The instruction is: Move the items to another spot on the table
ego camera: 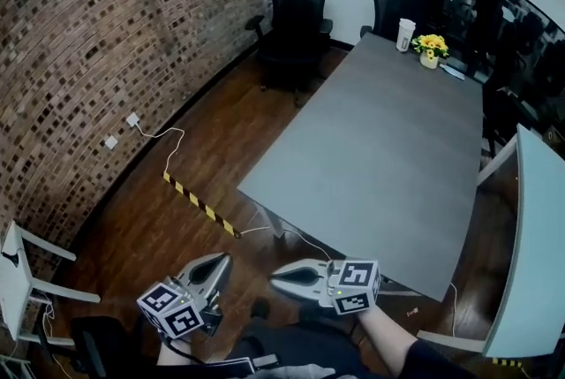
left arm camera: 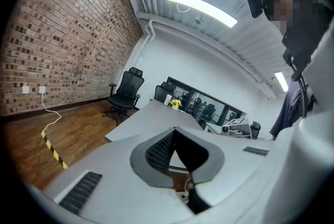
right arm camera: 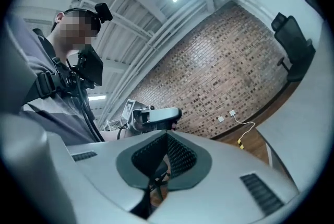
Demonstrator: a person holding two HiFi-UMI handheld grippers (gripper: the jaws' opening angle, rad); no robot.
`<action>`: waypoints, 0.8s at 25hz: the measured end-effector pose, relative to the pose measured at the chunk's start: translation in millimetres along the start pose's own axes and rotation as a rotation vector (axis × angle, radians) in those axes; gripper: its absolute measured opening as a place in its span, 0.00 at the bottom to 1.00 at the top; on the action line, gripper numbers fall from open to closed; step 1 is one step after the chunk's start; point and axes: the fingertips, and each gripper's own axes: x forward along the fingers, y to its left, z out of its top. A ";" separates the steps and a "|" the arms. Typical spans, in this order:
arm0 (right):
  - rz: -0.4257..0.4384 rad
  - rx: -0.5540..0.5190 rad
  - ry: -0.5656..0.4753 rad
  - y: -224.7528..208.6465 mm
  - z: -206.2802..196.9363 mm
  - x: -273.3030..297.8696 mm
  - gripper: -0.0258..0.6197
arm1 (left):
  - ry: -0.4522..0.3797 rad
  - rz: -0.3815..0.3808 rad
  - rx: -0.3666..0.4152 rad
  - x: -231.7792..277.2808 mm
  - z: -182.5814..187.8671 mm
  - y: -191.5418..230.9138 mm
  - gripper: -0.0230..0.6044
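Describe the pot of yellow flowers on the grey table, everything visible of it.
The pot of yellow flowers stands upright near the far end of the grey table, close to its right-hand edge in the head view. A bunch of bright yellow blooms with some green leaves rises from a small pale pot, which is too small for its material to be told. A white cup stands just to its left, seemingly apart from it. Only the tabletop appears to touch it.
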 end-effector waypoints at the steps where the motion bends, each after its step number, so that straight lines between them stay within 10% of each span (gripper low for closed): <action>1: -0.030 -0.005 -0.006 -4.1 0.9 1.6 0.01 | 0.007 -0.031 0.002 4.1 1.9 4.0 0.03; 20: -0.722 -0.017 -0.187 -33.2 22.2 36.0 0.01 | 0.138 -0.548 0.024 34.5 34.9 38.0 0.03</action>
